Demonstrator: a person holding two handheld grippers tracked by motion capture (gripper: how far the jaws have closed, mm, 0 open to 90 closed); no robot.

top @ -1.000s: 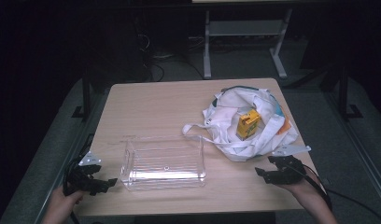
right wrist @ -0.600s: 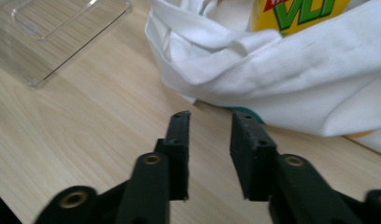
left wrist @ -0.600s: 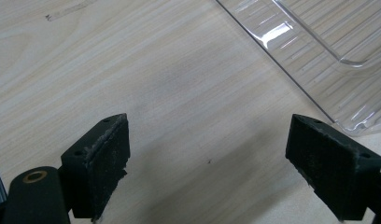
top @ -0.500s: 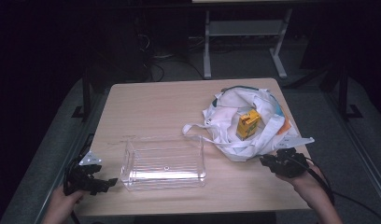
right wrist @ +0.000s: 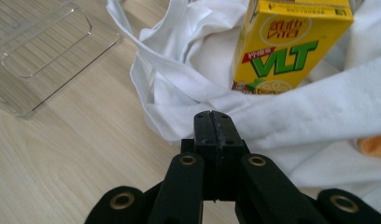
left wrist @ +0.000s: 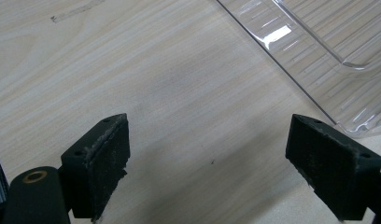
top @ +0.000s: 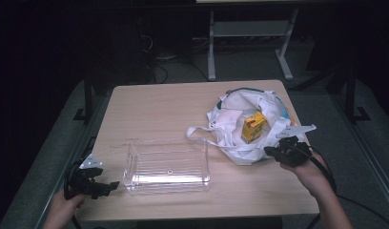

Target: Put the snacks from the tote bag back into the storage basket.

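The yellow drink carton (top: 253, 128) is seen upright in the mouth of the white cloth bag (top: 230, 112) on the right half of the table (top: 159, 105), long axis vertical and printed face turned toward the right gripper (right wrist: 213, 116); it is judged not yet lifted out, and the clear plastic tray (top: 167, 168) lies empty to the left of the bag. The right gripper's jaws have just been closing and are seen pressed together at the bag's near fold, whether cloth is pinched cannot be told. The left gripper (left wrist: 207, 154) is held wide apart over bare table beside the tray.
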